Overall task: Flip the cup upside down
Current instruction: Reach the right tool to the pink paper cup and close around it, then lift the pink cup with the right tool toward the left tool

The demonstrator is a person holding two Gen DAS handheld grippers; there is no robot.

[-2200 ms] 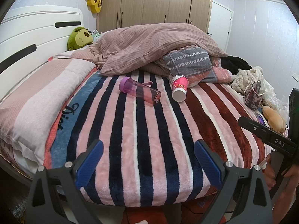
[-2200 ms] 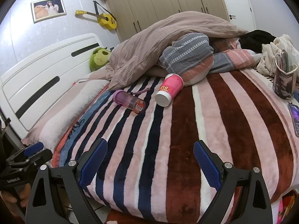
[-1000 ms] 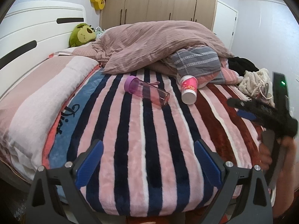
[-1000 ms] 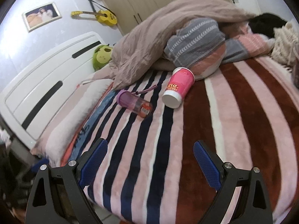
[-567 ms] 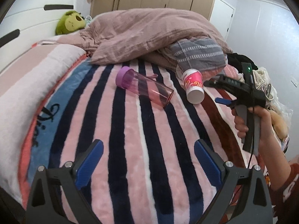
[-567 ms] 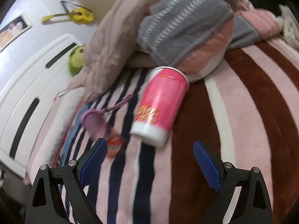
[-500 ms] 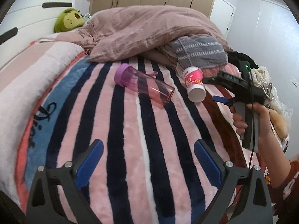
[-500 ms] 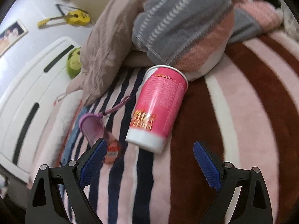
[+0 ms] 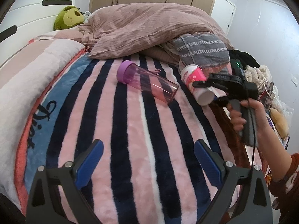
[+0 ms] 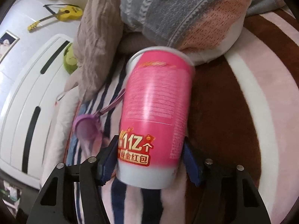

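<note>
A pink paper cup with a white base lies on its side on the striped blanket, mouth toward the pillows, base toward me. My right gripper has its blue pads on both sides of the cup's lower part, closed on it. The cup also shows in the left wrist view, with the right gripper around it. My left gripper is open and empty, low over the near part of the blanket.
A pink bottle with a purple cap lies on its side left of the cup. A grey-and-pink pillow and a heaped duvet lie behind. A green plush toy is by the headboard. Clutter sits at the bed's right edge.
My right gripper moved in to the cup and closed its pads on the lower part. My left gripper drifted slightly forward and stays open.
</note>
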